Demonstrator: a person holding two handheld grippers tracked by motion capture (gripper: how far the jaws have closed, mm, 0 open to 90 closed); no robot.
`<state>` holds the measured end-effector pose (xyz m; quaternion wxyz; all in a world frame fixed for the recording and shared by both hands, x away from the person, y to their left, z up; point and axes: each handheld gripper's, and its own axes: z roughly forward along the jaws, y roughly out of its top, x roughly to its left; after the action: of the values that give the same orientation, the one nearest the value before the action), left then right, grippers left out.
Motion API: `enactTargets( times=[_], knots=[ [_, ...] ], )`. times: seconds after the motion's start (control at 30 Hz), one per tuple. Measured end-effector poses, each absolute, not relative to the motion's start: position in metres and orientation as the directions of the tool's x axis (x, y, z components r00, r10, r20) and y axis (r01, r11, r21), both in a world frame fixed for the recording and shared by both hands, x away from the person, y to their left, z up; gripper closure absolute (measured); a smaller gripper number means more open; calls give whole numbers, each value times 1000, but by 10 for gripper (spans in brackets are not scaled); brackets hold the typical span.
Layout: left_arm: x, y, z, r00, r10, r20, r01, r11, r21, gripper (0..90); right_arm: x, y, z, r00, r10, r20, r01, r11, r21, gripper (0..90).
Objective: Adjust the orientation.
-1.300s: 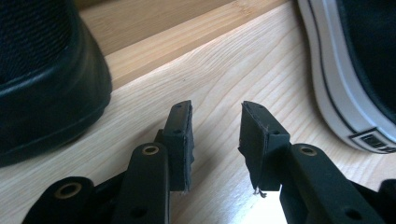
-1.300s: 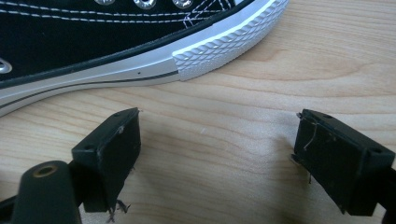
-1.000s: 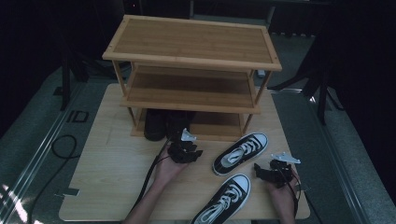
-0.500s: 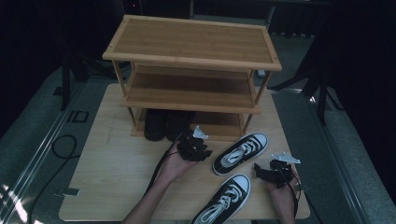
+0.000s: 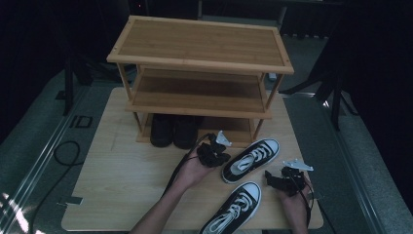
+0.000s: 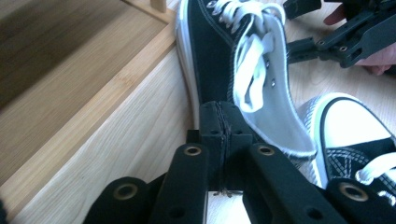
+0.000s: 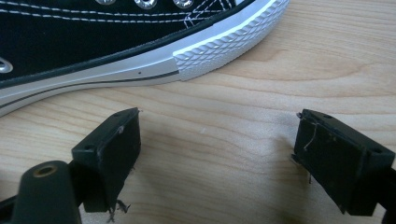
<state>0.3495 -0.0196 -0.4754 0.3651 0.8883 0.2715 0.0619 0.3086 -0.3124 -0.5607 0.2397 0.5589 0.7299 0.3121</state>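
So the left tongs (image 5: 217, 152) have just been snapping closed, pads pressed flat together with nothing pinched between them. Right past their tips lies the upper sneaker (image 5: 251, 160), its heel end nearest those tongs and its long axis running diagonally, toe pointing up and away toward the shoe rack (image 5: 199, 63). The lower sneaker (image 5: 233, 210) lies on the surface (image 5: 122, 195) roughly parallel, just in front of the right tongs (image 5: 277, 179), which sit wide open and empty.
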Motion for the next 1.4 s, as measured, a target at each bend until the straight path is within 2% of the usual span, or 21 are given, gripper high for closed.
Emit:
enactTargets(
  times=[0.13,0.47,0.8,0.93,1.03,1.4],
  knots=[
    [348,-29,-475,858,507,-85,427,-610,667,900,309,-312,-561,-261,965,-1,666,181,724,144],
    [354,-52,-476,837,539,-94,471,-622,626,897,309,-312,-561,-263,965,-1,666,182,723,144],
    [362,-77,-483,825,564,-26,471,-661,584,765,308,-312,-561,-264,965,-1,666,183,723,144],
    [365,-81,-488,822,569,-15,473,-668,574,792,308,-312,-561,-267,964,-1,665,185,723,144],
    [365,-82,-486,825,565,3,460,-676,575,879,308,-312,-561,-267,964,-1,665,185,723,144],
    [360,-71,-485,799,601,-21,497,-641,585,894,308,-312,-561,-270,963,-1,664,187,724,144]
  ],
)
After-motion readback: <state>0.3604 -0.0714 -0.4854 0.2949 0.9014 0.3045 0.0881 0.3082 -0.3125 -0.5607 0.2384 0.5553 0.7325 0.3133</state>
